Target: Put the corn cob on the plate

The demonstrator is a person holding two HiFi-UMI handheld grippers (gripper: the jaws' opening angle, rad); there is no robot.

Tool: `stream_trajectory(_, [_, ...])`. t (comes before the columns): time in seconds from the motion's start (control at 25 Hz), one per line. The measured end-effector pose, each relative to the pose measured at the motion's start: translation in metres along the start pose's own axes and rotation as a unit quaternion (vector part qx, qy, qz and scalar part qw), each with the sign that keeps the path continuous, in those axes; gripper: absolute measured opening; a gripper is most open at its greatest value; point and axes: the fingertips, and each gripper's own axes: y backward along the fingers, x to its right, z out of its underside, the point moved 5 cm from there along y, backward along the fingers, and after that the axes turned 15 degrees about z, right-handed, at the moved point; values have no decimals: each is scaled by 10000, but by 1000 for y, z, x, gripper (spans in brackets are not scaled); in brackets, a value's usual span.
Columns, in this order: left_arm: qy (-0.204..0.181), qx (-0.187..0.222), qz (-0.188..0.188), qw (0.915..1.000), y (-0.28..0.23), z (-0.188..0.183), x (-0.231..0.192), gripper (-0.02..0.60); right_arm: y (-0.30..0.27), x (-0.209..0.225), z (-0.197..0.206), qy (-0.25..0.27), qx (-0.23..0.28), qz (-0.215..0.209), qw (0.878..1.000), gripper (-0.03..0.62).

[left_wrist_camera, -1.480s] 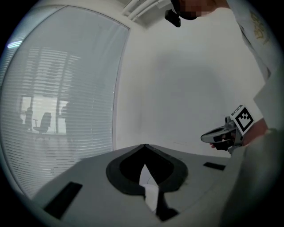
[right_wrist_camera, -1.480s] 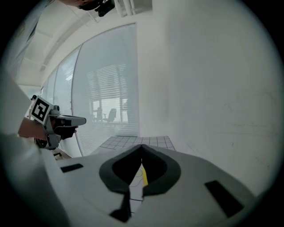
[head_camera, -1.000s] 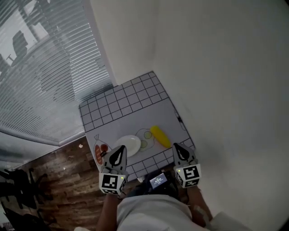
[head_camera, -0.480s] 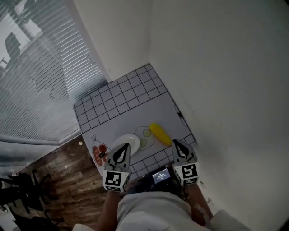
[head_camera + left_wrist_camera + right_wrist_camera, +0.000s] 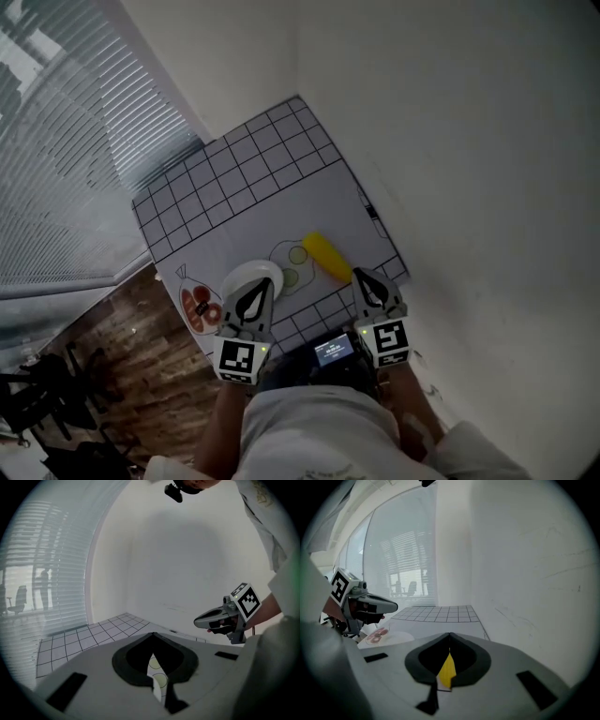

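Note:
The yellow corn cob (image 5: pixel 326 255) lies on the grey mat near its right edge. The white plate (image 5: pixel 246 276) rests to its left. My right gripper (image 5: pixel 360 276) is shut and empty, with its tips just short of the cob's near end. The cob (image 5: pixel 447 669) shows through the gap behind those closed tips (image 5: pixel 449 634). My left gripper (image 5: pixel 260 286) hovers over the plate's near rim. Its jaws (image 5: pixel 151 633) meet at the tip and hold nothing.
Between plate and cob are green slices inside a drawn outline (image 5: pixel 292 265). A sealed bag of red slices (image 5: pixel 198 306) lies left of the plate. The checked tabletop (image 5: pixel 225 183) stretches beyond, with a white wall at the right, window blinds at the left and wooden floor (image 5: pixel 141 347) below.
Both grippers have sunk toward the mat. The left one has come over the plate's near rim, and the right one has drawn close to the cob. Both stay shut.

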Motion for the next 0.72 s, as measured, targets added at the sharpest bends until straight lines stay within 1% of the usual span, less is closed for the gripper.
stream_trajectory(0.4, [65,-250,209,9994,-21,16,-2,8,-17,-5,15,-7,-285,-127,9995,6])
stream_trajectory(0.6, [67,-436,315,9985,-37,23,-2,8,-29,-3,22,-58,-355,-59,9993,6])
stream_trajectory(0.72, [37,-509,423,9978,-47,28,0,8,-36,-5,25,-39,-373,-89,9993,6])
